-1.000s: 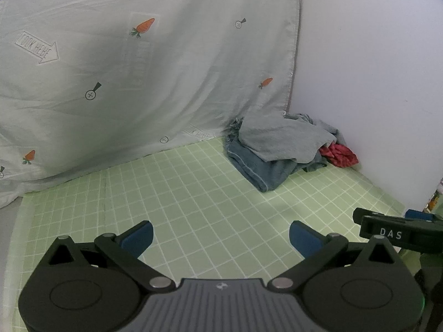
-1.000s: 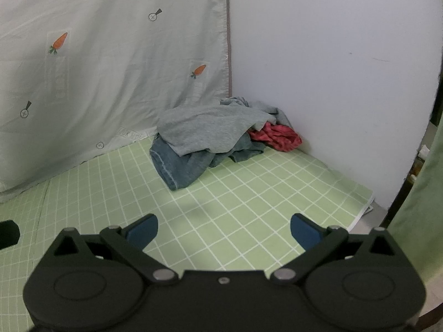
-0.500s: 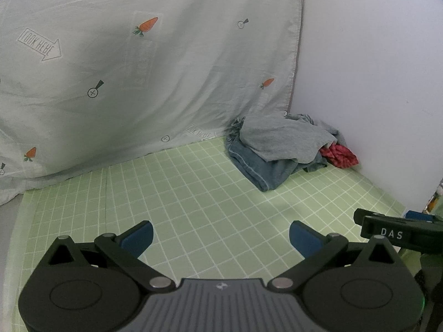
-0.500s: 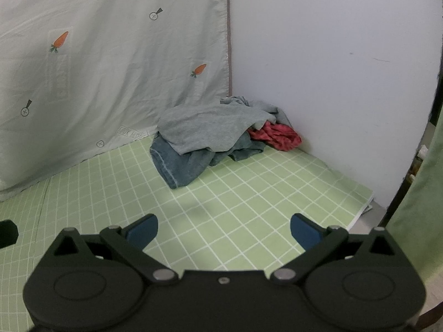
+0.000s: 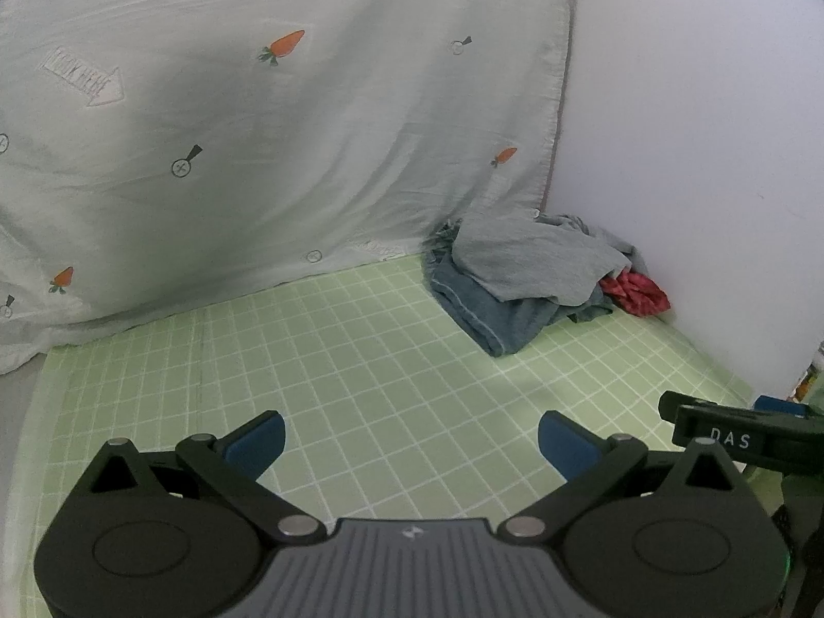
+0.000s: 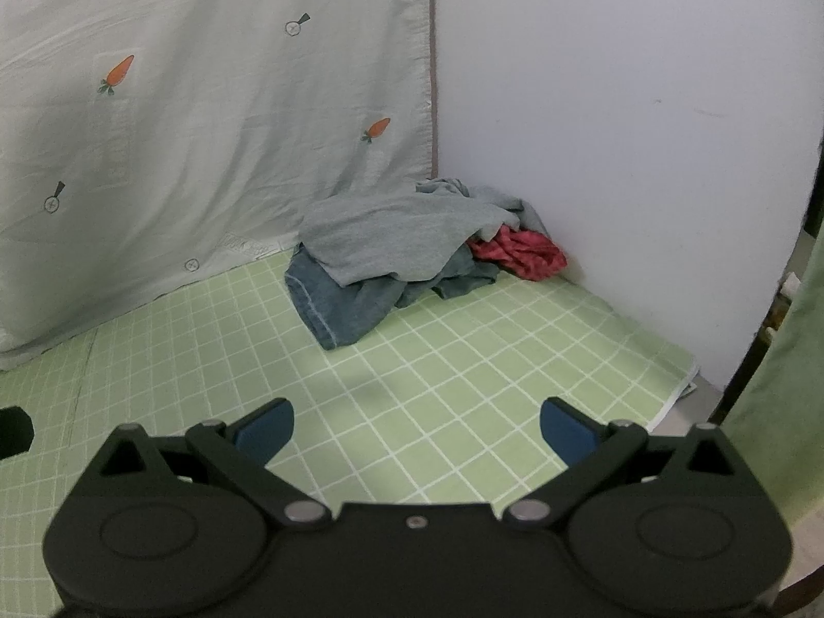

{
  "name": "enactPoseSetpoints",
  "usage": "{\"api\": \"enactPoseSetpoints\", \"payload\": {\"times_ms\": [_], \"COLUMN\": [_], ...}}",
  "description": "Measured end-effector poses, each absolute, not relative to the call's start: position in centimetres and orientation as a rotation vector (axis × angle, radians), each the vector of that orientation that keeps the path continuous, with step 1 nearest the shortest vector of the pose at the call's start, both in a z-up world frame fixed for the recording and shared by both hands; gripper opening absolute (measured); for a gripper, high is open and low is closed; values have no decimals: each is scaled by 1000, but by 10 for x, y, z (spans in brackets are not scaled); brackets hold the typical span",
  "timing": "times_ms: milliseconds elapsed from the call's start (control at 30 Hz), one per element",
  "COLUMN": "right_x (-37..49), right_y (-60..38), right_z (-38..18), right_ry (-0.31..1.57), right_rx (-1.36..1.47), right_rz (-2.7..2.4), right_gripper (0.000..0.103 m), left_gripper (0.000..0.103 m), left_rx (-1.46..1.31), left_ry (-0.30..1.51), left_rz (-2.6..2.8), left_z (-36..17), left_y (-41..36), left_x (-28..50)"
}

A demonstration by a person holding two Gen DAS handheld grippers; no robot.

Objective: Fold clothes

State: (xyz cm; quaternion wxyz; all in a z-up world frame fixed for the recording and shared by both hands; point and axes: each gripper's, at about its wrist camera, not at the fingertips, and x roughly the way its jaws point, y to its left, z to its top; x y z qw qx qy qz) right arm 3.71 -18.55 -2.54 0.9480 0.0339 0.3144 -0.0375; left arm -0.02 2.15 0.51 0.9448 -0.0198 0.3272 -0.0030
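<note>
1. The left claw point(image 5: 410, 443) hangs above the green checked mat point(image 5: 360, 360), its blue-padded fingers point(image 5: 256, 440) spread wide apart with nothing between them.
2. The right claw point(image 6: 416, 430) hangs over the same mat point(image 6: 463, 360), fingers point(image 6: 566, 432) likewise spread and gripping nothing.
3. In the left wrist view, the right claw's black body, lettered "DAS", shows at the right edge point(image 5: 741, 438), beside the left claw and apart from it.
4. The pile of clothes point(image 5: 530, 278) lies well beyond both claws, on the far part of the mat, pushed into the corner where the hanging sheet meets the white wall point(image 5: 695, 154).
5. On top of the pile point(image 6: 412, 257) sits a crumpled grey garment point(image 6: 391, 237); under it, toward the claws, lies a blue denim piece point(image 6: 340, 309) with a pale stitched hem.
6. A red patterned cloth point(image 6: 520, 255) lies bunched at the pile's wall side, touching the grey garment.
7. Behind the pile hangs a pale sheet point(image 6: 206, 129) printed with orange carrots point(image 6: 119, 72), its lower edge meeting the mat.
8. A green fabric point(image 6: 783, 360) hangs at the right edge of the right wrist view, past the mat's end.
</note>
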Motion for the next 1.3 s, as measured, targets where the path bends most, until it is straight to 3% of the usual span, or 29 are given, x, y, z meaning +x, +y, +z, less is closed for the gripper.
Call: {"api": "enactPoseSetpoints", "payload": {"times_ms": [867,1300], "right_x": [42,86], "right_y": [-187,-198], "right_z": [-29,-35], "right_ry": [646,638], "right_rx": [66,77], "right_rz": [-72,-112], "right_gripper": [103,103], "left_gripper": [103,103], "left_rx": [-48,-30], "left_ry": [679,691], "left_rz": [-7,-25], "left_z": [-3,-11], "left_y": [17,4], "left_x": [7,57]}}
